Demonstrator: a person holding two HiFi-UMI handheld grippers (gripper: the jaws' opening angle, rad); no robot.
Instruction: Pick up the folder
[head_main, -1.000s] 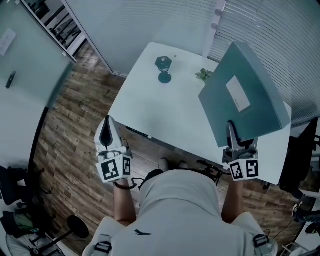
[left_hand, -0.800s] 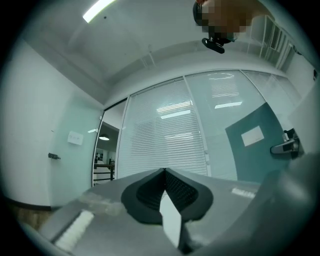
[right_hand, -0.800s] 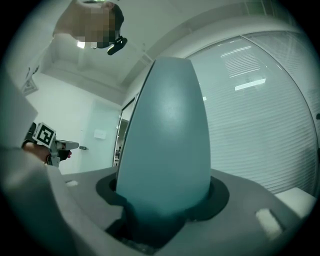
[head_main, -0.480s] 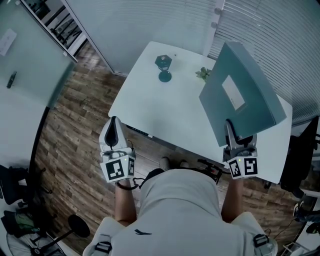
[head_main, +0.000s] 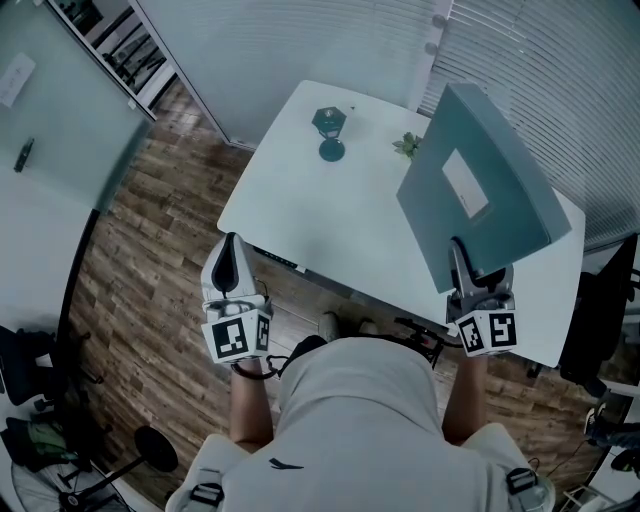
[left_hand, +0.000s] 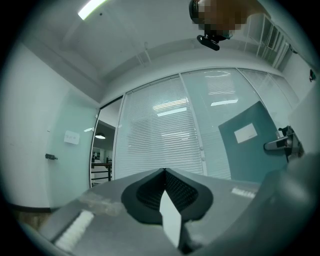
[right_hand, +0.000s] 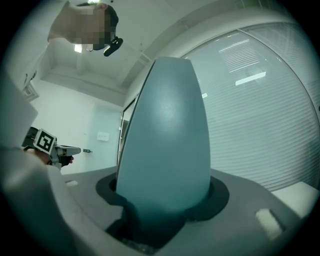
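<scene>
A thick teal folder (head_main: 480, 195) with a white label is lifted off the white table (head_main: 320, 225), tilted over its right side. My right gripper (head_main: 472, 272) is shut on the folder's near edge. In the right gripper view the folder's spine (right_hand: 165, 135) rises straight out from between the jaws and fills the middle. My left gripper (head_main: 231, 262) hangs left of the table's near corner, over the wooden floor, shut with nothing in it. From the left gripper view the folder (left_hand: 250, 142) shows at the right, with the right gripper (left_hand: 282, 145) on it.
A small teal stemmed vase (head_main: 328, 130) and a little green plant (head_main: 407, 147) stand at the table's far side. Window blinds (head_main: 560, 80) run behind the table. A dark chair (head_main: 600, 320) stands at the right.
The left gripper has drifted a little toward the table's near corner. The folder has tipped slightly more upright in the right gripper.
</scene>
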